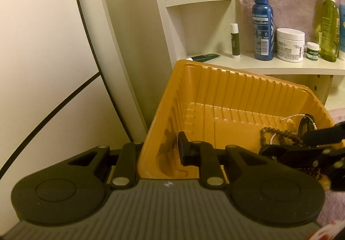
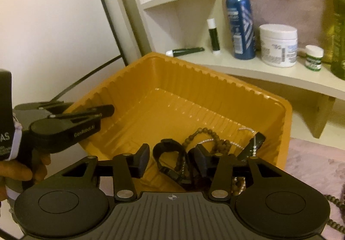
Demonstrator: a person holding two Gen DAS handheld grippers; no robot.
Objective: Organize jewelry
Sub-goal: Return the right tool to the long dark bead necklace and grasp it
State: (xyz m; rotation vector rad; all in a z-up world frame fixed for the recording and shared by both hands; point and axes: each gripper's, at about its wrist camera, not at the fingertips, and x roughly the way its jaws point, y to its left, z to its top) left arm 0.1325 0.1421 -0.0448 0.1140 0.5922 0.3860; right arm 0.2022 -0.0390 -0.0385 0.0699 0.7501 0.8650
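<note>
We see the left gripper [image 1: 160,152] spread wide, straddling the near-left wall of the orange tray [image 1: 215,97]: one finger [image 1: 183,150] inside, the other outside, neither clearly pressing the wall. The right gripper [image 2: 172,159] is likewise parted, its fingers lowered into the tray on either side of a black strap [image 2: 168,161], gripping nothing. A brown bead string [image 2: 207,134] and a pale thin chain [image 2: 217,140] lie heaped at the tray's right side

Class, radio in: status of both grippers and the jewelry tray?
Left gripper straddling orange tray wall. Right gripper open over black strap. Bead bracelet and chain in tray. Nothing in the way.
</note>
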